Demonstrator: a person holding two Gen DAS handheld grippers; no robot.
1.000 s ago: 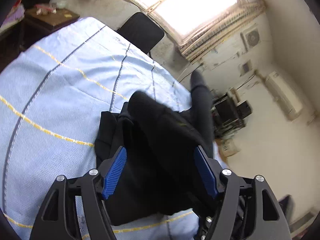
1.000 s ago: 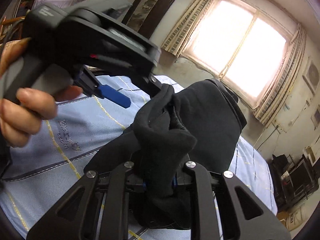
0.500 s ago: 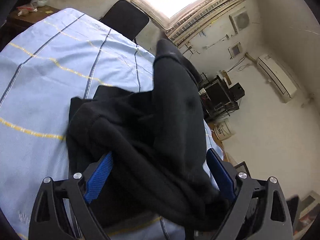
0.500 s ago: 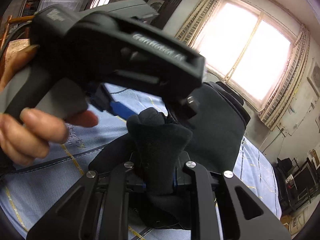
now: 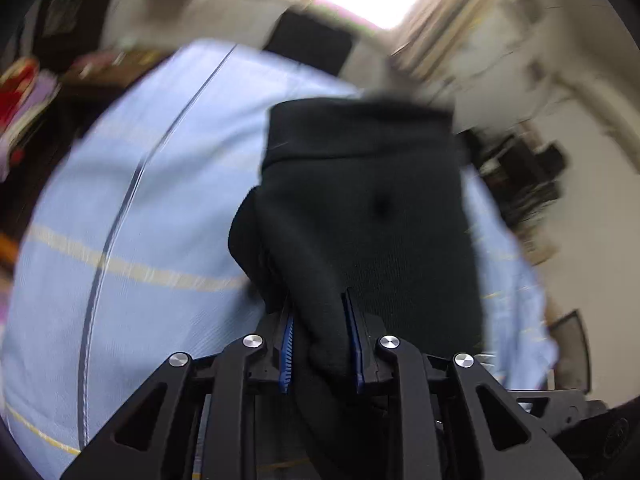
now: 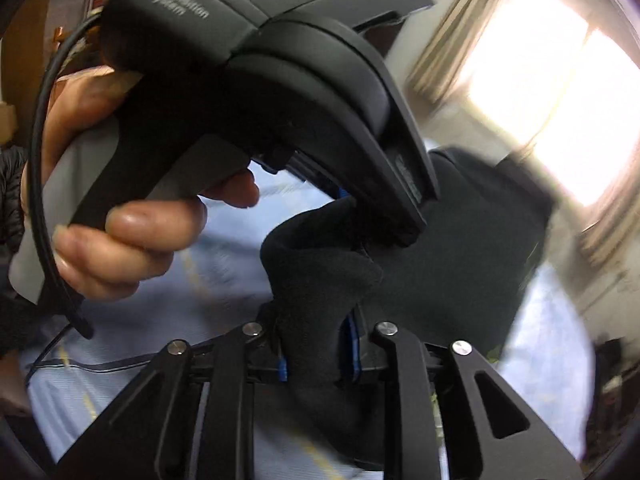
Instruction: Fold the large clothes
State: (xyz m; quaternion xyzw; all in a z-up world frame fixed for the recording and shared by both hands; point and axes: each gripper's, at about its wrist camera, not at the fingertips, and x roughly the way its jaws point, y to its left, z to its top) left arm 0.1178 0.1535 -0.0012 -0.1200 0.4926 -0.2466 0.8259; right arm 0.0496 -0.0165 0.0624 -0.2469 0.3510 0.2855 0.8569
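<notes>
At the left gripper (image 5: 318, 308): jaws just closed, now pinching a thick bunched fold of the black garment (image 5: 372, 208) between the blue pads. At the right gripper (image 6: 316, 340): likewise clenched on a rolled wad of the same cloth, with the pads almost hidden by it. Just ahead of the right jaws and a little above: the left hand (image 6: 120, 220) with its own tool, very near.

Possible trouble from here:
- Slipping of the cloth out of either grip, because only a rounded lump is caught, not a flat edge
- Knocking of one tool against the other, because both work close together on one small part of the garment
- A crooked fold, because the two grips probably sit on bunched layers and not on clean corners; hard to confirm, since both views are blurred

Place of the garment: lifted in front of both tools, above the light blue sheet (image 5: 160, 200), with the rest hanging beyond the jaws. Long axis: apparently straight away from the left jaws, toward the window side, with a thick band lying across the far end
</notes>
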